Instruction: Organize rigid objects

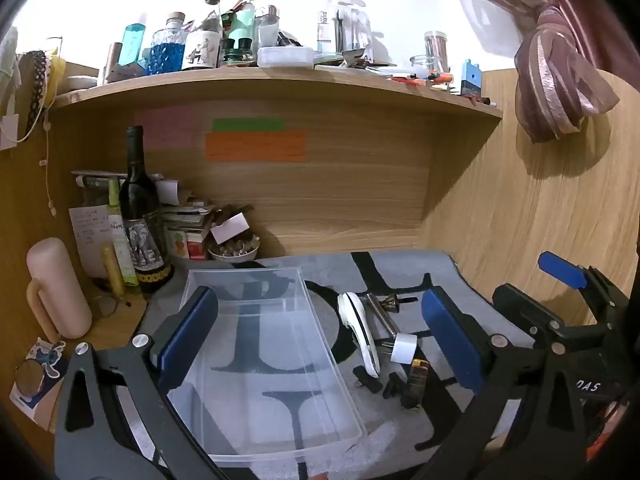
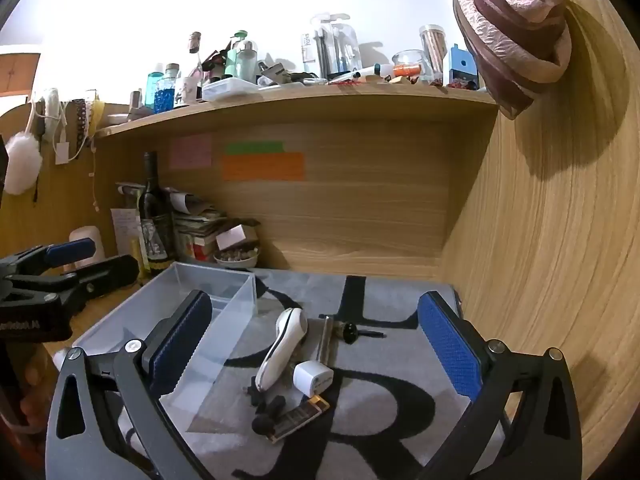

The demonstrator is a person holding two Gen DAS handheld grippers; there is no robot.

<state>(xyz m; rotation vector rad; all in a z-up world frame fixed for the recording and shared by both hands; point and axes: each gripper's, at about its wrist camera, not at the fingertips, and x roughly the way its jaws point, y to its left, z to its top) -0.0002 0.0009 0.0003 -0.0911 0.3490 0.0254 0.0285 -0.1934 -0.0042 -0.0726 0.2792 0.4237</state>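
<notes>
Grey lettered mat [image 2: 400,312] at lower centre carries the small clutter beside the empty clear bin [image 2: 224,284], and with left gripper [image 1: 320,328] and right gripper [image 2: 316,344] both spread wide and empty, a careless reach risks scattering the white handheld gadget [image 2: 280,348].

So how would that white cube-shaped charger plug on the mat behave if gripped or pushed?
The white cube-shaped charger plug looks rigid, so probably firm under the pads. Its flat faces suggest sliding on the grey lettered mat, not rolling. Smooth plastic may slip slightly.
</notes>
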